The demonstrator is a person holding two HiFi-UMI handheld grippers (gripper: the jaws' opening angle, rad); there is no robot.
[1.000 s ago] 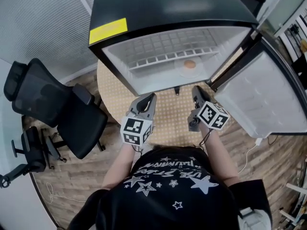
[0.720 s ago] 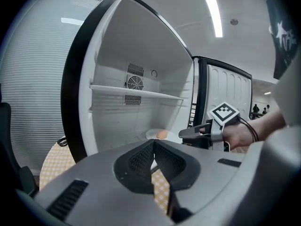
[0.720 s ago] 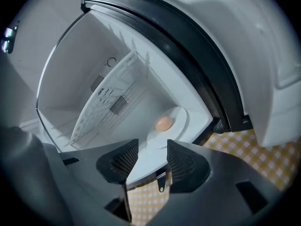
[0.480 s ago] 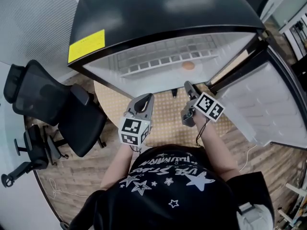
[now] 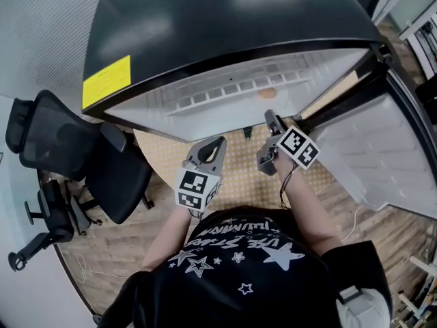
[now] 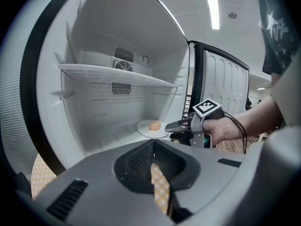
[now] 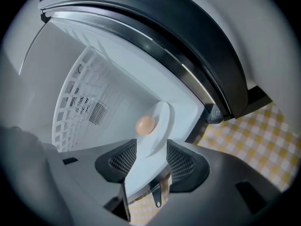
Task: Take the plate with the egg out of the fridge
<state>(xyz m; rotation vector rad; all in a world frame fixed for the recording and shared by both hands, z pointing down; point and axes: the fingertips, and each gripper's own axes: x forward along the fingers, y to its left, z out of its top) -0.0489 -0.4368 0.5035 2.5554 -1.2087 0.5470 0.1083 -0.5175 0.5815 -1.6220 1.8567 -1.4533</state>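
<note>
Inside, the plate (image 6: pixel 145 130) with the egg (image 6: pixel 154 125) sits on the floor of the fridge (image 6: pixel 89 107), near the front, on the side of the open door (image 5: pixel 372 149). In the head view the black top (image 5: pixel 225 19) hides nearly all of it. Only the egg shows under that edge, where a second ago the whole plate was plain. The shelf (image 6: pixel 117 74) hangs well above, leaving free room over the plate. The right gripper (image 6: pixel 175 130) has come up to the plate's door-side rim. Its jaws have just been opening and stand wide, the rim just entering the gap, pads not pressing on it. The left gripper (image 5: pixel 219 142) hangs outside over the checked mat (image 5: pixel 239 173), jaws together, empty.
</note>
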